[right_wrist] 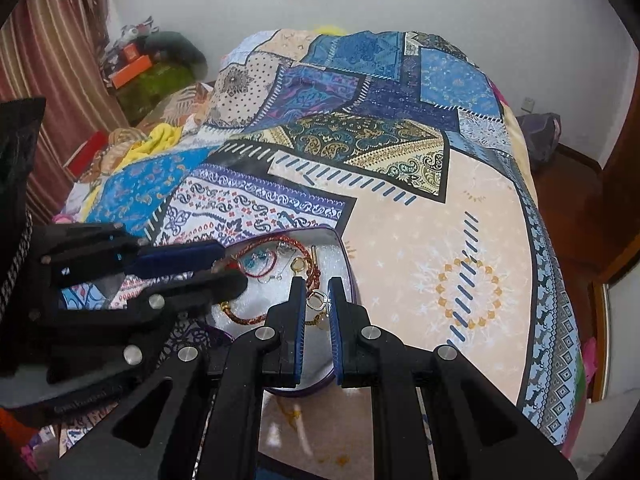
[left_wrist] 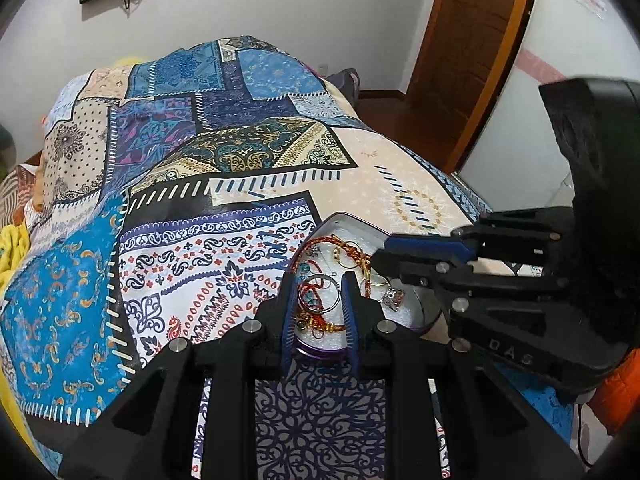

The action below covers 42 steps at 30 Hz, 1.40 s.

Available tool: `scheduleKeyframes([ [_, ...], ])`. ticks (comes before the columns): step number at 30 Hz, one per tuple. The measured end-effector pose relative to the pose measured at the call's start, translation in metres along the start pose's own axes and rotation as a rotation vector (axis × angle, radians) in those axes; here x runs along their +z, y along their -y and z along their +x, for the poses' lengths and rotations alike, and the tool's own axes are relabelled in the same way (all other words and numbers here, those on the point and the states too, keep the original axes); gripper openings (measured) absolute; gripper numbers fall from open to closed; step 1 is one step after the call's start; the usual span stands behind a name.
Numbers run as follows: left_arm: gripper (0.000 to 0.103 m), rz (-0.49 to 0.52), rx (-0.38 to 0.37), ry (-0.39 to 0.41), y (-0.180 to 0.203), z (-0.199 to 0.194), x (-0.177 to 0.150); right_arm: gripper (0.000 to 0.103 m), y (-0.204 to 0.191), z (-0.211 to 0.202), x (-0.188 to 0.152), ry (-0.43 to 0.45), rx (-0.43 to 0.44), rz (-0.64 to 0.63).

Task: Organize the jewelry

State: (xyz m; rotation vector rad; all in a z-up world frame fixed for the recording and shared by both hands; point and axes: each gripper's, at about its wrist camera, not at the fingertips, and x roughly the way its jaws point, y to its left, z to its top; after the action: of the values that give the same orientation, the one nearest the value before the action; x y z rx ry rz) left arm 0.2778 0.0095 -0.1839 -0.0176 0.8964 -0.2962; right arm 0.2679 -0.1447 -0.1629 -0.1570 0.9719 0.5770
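Observation:
A shallow purple-rimmed tin (left_wrist: 320, 354) with white lining lies on the patchwork bedspread and holds mixed jewelry: a silver bangle (left_wrist: 325, 280), red and gold braided bracelets (right_wrist: 244, 319), gold rings and a small pendant (left_wrist: 393, 297). My left gripper (left_wrist: 319, 277) is open over the tin, fingers on either side of the silver bangle. My right gripper (right_wrist: 317, 281) is open with a narrow gap, fingertips beside a gold ring (right_wrist: 317, 299) in the tin (right_wrist: 344, 256). Each gripper also shows in the other's view, the left gripper (right_wrist: 230, 268) and the right gripper (left_wrist: 380, 252).
The patchwork bedspread (left_wrist: 224, 168) covers the whole bed. A wooden door (left_wrist: 472, 52) stands at the right, with wooden floor beside the bed's right edge (right_wrist: 560, 200). Clutter and a striped curtain (right_wrist: 52, 80) lie at the bed's left.

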Motion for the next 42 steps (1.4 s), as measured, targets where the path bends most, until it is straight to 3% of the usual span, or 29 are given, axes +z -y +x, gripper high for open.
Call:
scheduleKeyframes([
  [11, 0.023, 0.029, 0.018, 0.036, 0.008, -0.023, 0.003, 0.012, -0.006, -0.013, 0.002, 0.015, -0.026, -0.015],
  [19, 0.023, -0.005, 0.048, 0.143, 0.009, -0.077, 0.008, 0.012, -0.017, -0.058, 0.007, 0.11, -0.077, -0.027],
  [26, 0.023, 0.009, 0.103, 0.301, 0.028, -0.148, 0.014, 0.012, -0.041, -0.13, 0.008, 0.277, -0.104, -0.048],
  [29, 0.023, 0.016, 0.125, 0.375, 0.038, -0.18, 0.01, 0.012, -0.057, -0.172, 0.002, 0.387, -0.128, -0.056],
  [35, 0.023, 0.0, 0.155, 0.542, 0.061, -0.247, -0.012, 0.012, -0.087, -0.246, -0.021, 0.604, -0.172, -0.049],
  [39, 0.023, -0.016, 0.161, 0.615, 0.072, -0.275, -0.03, 0.013, -0.108, -0.274, -0.038, 0.702, -0.21, -0.051],
  [41, 0.033, -0.021, 0.17, 0.644, 0.077, -0.287, -0.04, 0.023, -0.116, -0.282, -0.046, 0.736, -0.23, -0.047],
  [42, 0.04, -0.023, 0.175, 0.653, 0.078, -0.29, -0.043, 0.041, -0.118, -0.286, -0.05, 0.75, -0.242, -0.042],
])
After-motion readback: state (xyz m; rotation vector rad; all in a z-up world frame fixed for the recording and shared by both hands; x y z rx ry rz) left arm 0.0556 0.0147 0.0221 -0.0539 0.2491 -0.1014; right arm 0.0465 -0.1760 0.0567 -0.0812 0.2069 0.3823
